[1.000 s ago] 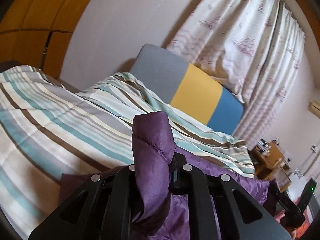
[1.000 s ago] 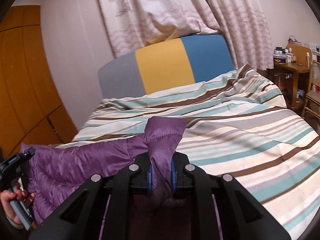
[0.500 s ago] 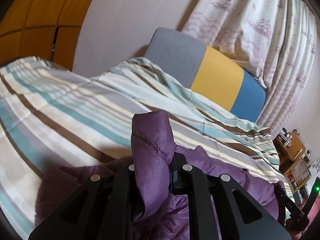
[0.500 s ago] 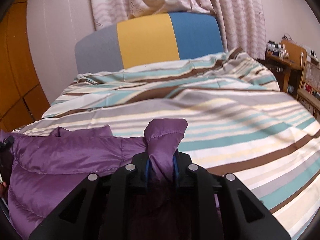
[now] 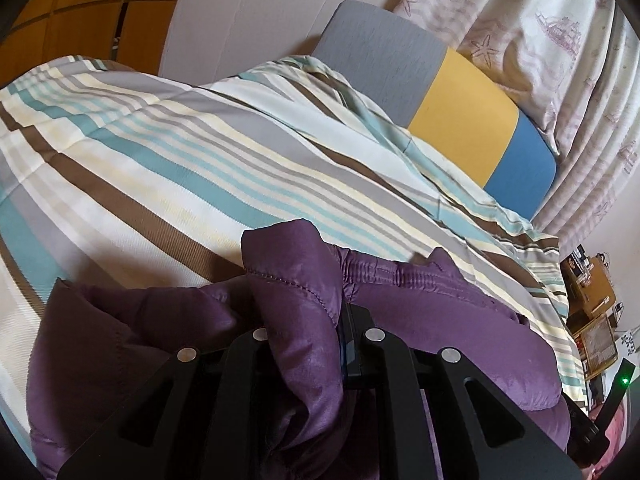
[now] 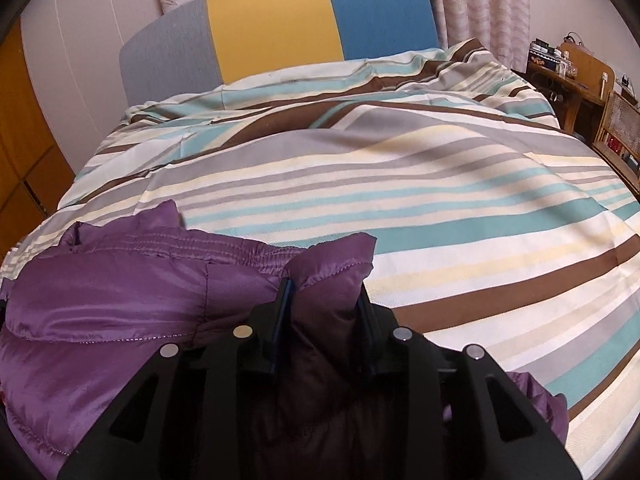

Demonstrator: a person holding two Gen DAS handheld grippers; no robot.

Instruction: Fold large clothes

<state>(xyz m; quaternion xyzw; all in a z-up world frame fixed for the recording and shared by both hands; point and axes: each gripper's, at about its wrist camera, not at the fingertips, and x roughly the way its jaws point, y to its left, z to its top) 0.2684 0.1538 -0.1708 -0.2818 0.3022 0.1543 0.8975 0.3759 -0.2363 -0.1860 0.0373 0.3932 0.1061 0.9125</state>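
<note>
jaws of my left gripper [image 5: 304, 320] stayed clamped on the purple jacket [image 5: 460, 320]. my right gripper [image 6: 324, 304] had just been opening, jacket fabric between its jaws. striped bedding [image 6: 440, 184] lay underneath.

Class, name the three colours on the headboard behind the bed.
Grey, yellow and blue panels on the headboard; clearest in the right wrist view.

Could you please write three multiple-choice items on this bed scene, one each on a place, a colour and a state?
1. Where does the purple jacket lie?
A. on the striped duvet
B. on the desk
C. on the floor

2. Which colour is the middle panel of the headboard?
A. red
B. yellow
C. green

3. How is the left gripper?
A. open and empty
B. out of view
C. shut on a fold of the jacket

Key: 1 A, the jacket rests on the stripes; 2 B, yellow sits between grey and blue; 3 C, purple fabric is pinched between its fingers.
</note>
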